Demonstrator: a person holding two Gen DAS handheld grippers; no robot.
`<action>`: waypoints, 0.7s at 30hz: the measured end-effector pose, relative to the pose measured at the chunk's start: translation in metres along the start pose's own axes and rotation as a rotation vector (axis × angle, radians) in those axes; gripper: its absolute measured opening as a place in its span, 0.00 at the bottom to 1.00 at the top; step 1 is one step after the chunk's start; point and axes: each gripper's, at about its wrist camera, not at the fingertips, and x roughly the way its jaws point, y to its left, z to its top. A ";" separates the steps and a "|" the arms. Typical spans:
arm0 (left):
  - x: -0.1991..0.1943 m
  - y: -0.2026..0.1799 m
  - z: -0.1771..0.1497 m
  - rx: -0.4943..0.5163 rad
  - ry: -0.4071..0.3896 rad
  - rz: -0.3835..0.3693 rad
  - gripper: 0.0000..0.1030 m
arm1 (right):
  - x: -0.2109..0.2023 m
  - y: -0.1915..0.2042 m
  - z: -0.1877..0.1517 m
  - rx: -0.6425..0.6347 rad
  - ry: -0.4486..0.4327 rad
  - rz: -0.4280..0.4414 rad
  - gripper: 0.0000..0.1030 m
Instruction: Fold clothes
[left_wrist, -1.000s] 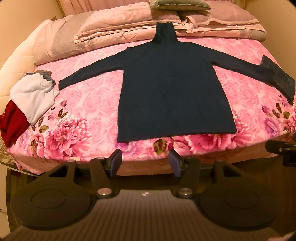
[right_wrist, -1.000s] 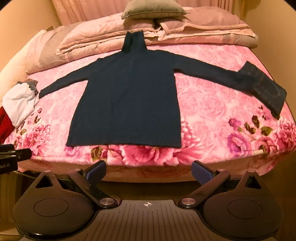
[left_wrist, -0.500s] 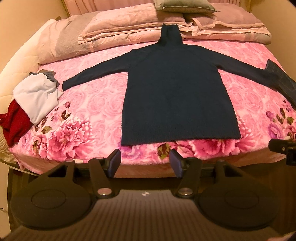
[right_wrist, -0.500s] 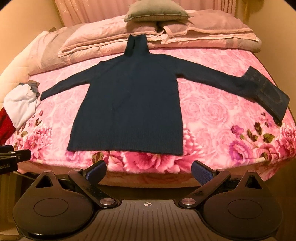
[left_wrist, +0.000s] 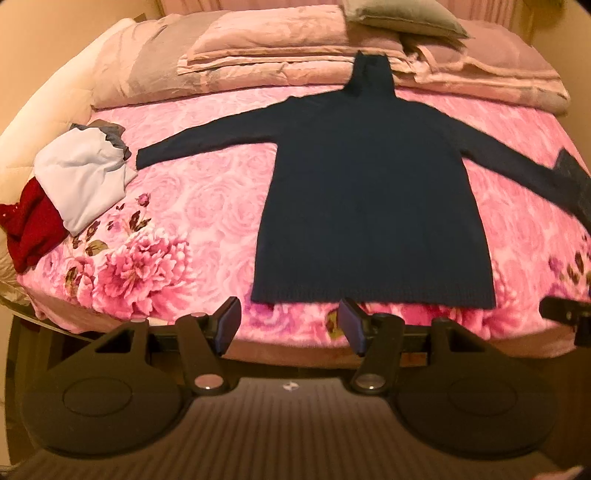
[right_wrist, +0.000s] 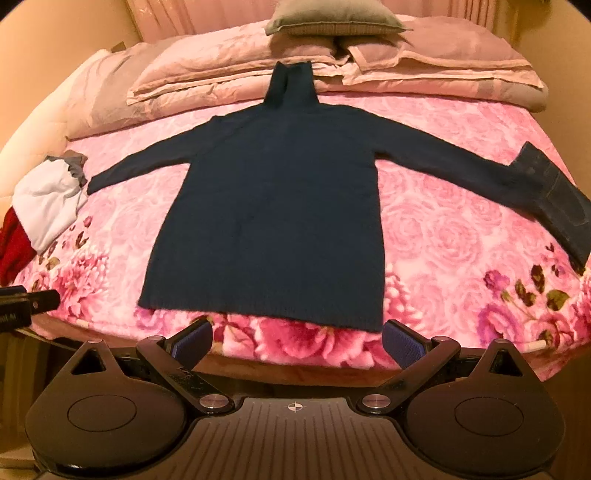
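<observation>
Here, dark sweater (right_wrist: 269, 206) flat, bed (right_wrist: 443, 236)

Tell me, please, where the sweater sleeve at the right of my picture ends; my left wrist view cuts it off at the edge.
Observer: In the right wrist view, that sleeve runs out to a folded denim garment near the side of the bed. The cuff reaches it, but I cannot tell whether they overlap.
Operator: Thank you. Could you say whether the right gripper is open? I see only a sliver of it.
Observer: The right gripper is open and empty, with its fingers wide apart. It is just short of the hem of the sweater.
</observation>
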 end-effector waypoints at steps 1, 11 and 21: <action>0.005 0.003 0.006 -0.011 -0.001 -0.003 0.53 | 0.003 -0.003 0.003 0.010 0.002 -0.001 0.98; 0.087 0.045 0.095 -0.194 0.010 -0.145 0.52 | 0.053 -0.053 0.066 0.230 0.003 -0.014 0.98; 0.227 0.108 0.205 -0.505 0.040 -0.306 0.48 | 0.134 -0.110 0.170 0.499 -0.024 -0.005 0.98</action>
